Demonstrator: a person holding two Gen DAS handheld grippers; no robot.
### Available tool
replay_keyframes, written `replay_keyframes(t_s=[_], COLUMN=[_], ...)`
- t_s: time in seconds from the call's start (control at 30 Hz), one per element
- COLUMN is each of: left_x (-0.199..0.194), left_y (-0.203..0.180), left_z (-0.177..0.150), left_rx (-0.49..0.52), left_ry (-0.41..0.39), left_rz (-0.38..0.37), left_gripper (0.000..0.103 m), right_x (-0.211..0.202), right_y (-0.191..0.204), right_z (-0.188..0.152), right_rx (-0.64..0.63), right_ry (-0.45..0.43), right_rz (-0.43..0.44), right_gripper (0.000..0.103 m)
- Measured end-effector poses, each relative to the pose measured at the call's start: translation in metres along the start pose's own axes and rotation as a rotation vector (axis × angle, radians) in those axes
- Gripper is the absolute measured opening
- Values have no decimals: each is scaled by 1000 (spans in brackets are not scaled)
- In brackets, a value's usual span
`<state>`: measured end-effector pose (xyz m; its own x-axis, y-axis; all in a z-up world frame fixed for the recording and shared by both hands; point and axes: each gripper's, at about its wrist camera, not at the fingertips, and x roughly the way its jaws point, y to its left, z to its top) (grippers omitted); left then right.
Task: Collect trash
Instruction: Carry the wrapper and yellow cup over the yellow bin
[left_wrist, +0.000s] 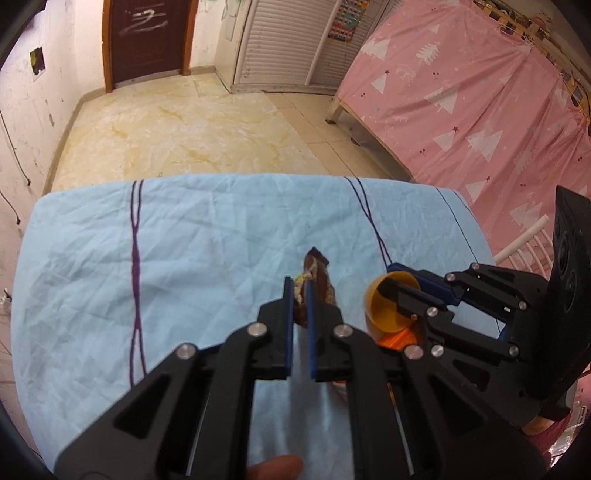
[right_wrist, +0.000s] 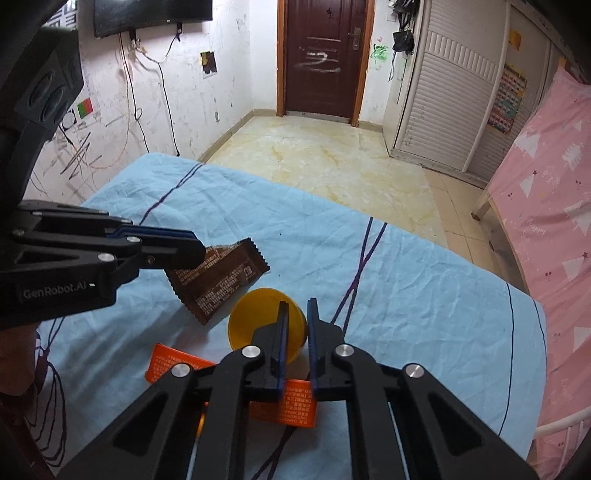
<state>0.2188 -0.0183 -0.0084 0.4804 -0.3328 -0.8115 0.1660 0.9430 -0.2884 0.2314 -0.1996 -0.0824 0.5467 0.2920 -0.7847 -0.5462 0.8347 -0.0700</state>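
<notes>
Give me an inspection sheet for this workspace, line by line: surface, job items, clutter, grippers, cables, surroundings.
Surface: wrinkled light blue sheet with dark line pattern.
Job's things: brown wrapper, held off the sheet; yellow cup, tipped with its mouth toward the brown wrapper; orange wrapper lying flat under the right gripper.
Clutter: nothing seen.
Grippers: left gripper shut on the brown wrapper; right gripper pinching the cup's rim, one finger inside.
Cables: black wires hang on the wall under the TV.
Surroundings: brown door, tiled floor, white slatted wardrobe, pink cloth.
</notes>
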Motion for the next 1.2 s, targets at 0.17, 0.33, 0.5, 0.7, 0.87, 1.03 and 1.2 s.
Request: replay_keyframes(t_s=[0.17, 0.33, 0.5, 0.7, 0.87, 1.03, 1.2], left_x=[-4, -14, -25, -34, -34, -31, -27], left_y=[-12, -24, -44, -76, -105, -131, -154], left_z=[-1, 1, 5, 8, 8, 6, 4], left_rx=[16, 32, 69, 122, 167, 208, 243], left_ry=[-9, -29, -55, -76, -87, -86, -83], left_rz=[20, 41, 62, 68, 70, 75, 74], left_gripper=[4, 4, 4, 4, 5, 5, 4], right_x=[-16, -32, -53, -79, -102, -118, -132], right_y=[-3, -11, -23, -46, -71, -93, -111], right_z=[-3, -7, -13, -24, -41, -58, -75], right_rx=[8, 33, 67, 118, 167, 209, 239], right_ry=[-41, -77, -125, -179, -220, -247, -267], right_rz=[0, 2, -2, -11, -29, -47, -65], right_gripper=[2, 2, 2, 2, 2, 2, 2])
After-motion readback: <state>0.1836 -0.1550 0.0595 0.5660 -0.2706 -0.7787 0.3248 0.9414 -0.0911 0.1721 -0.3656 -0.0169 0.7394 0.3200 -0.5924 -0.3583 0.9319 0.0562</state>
